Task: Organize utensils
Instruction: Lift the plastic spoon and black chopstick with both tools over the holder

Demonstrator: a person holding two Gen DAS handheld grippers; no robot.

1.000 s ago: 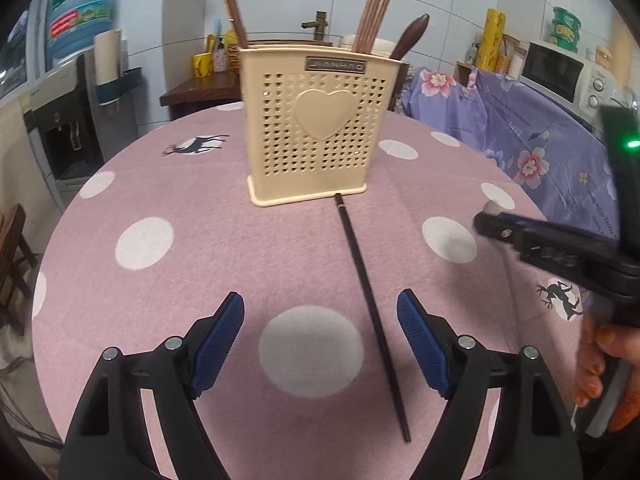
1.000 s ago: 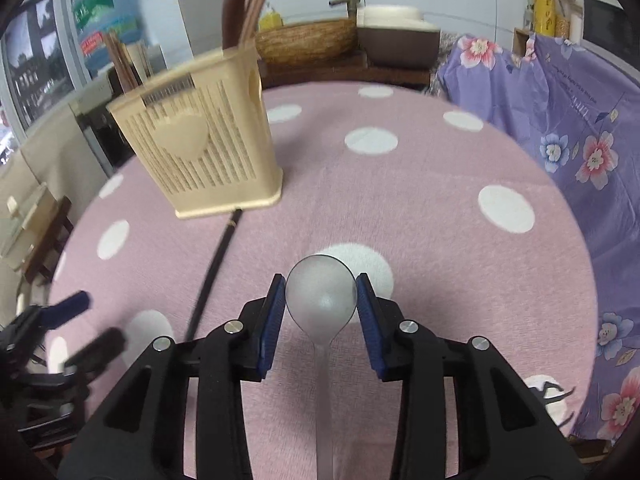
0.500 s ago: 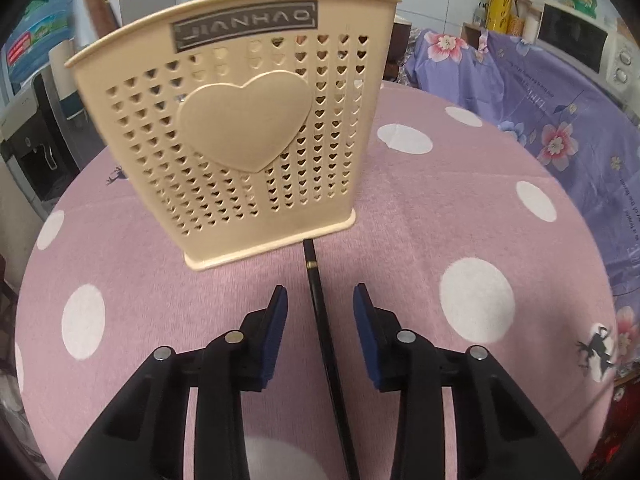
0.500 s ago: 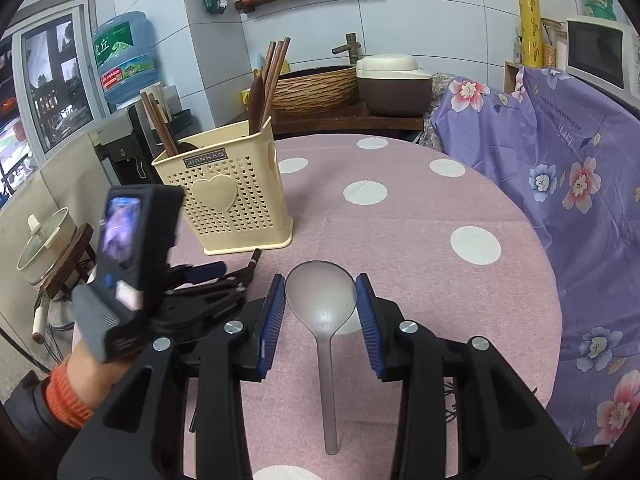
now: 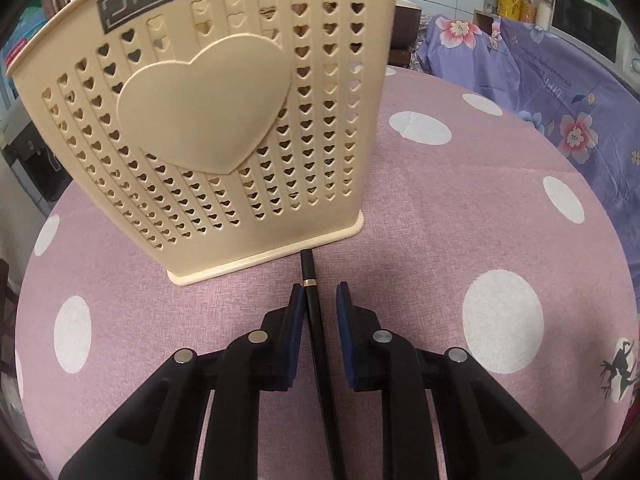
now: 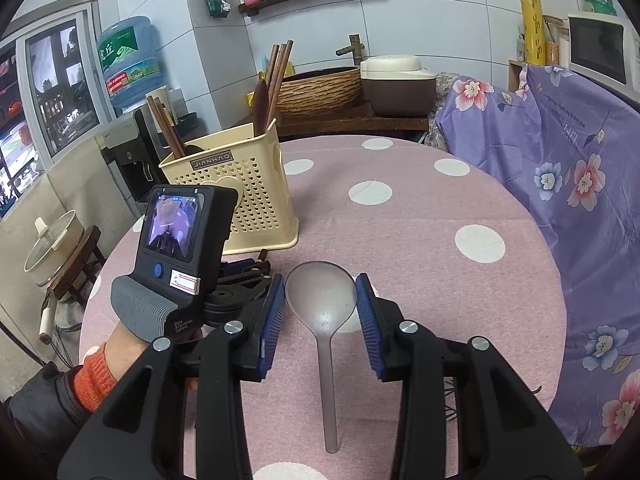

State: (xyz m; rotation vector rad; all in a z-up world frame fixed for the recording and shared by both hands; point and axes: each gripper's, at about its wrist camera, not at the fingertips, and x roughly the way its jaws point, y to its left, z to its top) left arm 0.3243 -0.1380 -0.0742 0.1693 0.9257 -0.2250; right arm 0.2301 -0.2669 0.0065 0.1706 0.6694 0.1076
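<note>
Left-wrist view: the left gripper (image 5: 319, 300) is set low over the pink polka-dot tablecloth (image 5: 460, 236), its blue pads narrowed around a thin black chopstick with a gold band (image 5: 316, 320); a small gap is seen on the right side, so a firm pinch cannot be confirmed. The chopstick's tip is laid just short of the cream perforated plastic utensil holder with a heart (image 5: 208, 120). In the right-wrist view, a translucent grey plastic spoon (image 6: 321, 304) is clamped by its bowl in the right gripper (image 6: 321, 304). Picking up is judged under way; closure, then lifting into the holder, is called for next.
</note>
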